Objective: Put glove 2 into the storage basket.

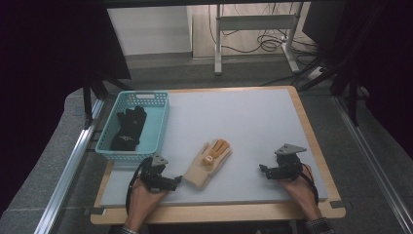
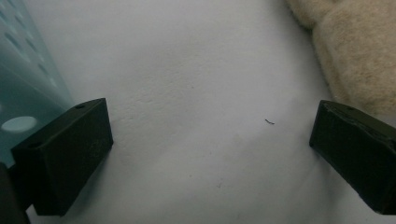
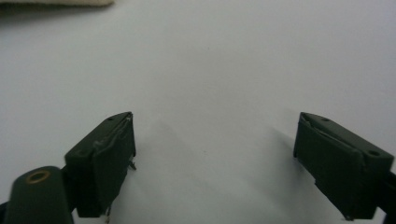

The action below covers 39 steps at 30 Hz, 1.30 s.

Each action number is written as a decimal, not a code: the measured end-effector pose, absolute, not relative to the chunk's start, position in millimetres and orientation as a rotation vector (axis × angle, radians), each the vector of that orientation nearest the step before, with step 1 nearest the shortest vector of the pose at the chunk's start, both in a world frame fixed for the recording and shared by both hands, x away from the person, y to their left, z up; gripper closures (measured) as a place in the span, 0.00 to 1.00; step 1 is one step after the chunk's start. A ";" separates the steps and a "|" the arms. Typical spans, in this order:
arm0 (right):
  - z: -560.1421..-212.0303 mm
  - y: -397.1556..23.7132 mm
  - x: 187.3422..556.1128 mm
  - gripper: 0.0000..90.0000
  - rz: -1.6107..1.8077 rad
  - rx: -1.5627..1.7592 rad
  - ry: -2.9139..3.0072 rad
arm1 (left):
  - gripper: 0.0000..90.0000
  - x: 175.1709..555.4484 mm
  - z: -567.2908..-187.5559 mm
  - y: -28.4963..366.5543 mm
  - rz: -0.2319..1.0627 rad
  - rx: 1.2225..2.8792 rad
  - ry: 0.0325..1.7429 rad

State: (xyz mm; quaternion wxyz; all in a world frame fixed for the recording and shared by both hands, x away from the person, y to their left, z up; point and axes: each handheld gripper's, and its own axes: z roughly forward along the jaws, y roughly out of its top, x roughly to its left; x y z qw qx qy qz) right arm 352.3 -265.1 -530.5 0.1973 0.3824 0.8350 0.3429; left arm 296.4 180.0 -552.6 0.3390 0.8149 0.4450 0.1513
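Step in hand: I am judging this as the pick-up of the beige glove, which looks bound for the teal basket where a black glove is already lying.
Left gripper: I am holding the left gripper low over the counter, just beside the glove's cuff end; its jaws are standing wide apart with nothing between them.
Left gripper view: I am seeing bare white surface between the two black jaws, the fuzzy cuff of the beige glove at the upper right and the teal basket wall at the left.
Right gripper: I am keeping the right gripper well apart from the glove, on the right side of the counter; its jaws are spread wide and empty.
Right gripper view: I am looking along open jaws at plain surface, with a strip of the beige glove at the top left edge.
How to do it well: I am thinking the left gripper should slide toward the cuff, take one thick fold of cloth and close fully before lifting, so the limp fingers are hanging free of the basket rim.
Risk: I am expecting a shallow pinch to slip off the soft knit.
Glove's look: it is lying flat and slantwise near the counter's front middle, cuff toward me, orange-tinted fingers pointing away, with a small round patch on it.
Glove's place: it is resting to the right of the basket, not touching it.
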 end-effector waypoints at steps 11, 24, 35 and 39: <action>-531.7 -265.9 353.1 0.12 0.963 1.102 2.330 | 0.07 292.3 -542.5 188.2 0.361 2.128 1.136; -531.8 -266.1 352.9 0.12 0.962 1.104 2.327 | 0.01 292.2 -516.1 163.0 0.248 2.122 1.037; -531.9 -266.1 352.9 0.12 0.964 1.104 2.326 | 0.00 325.2 -511.7 104.4 0.184 2.184 0.983; -531.8 -266.2 353.0 0.12 0.964 1.104 2.327 | 0.00 334.2 -514.1 88.4 0.179 2.210 0.982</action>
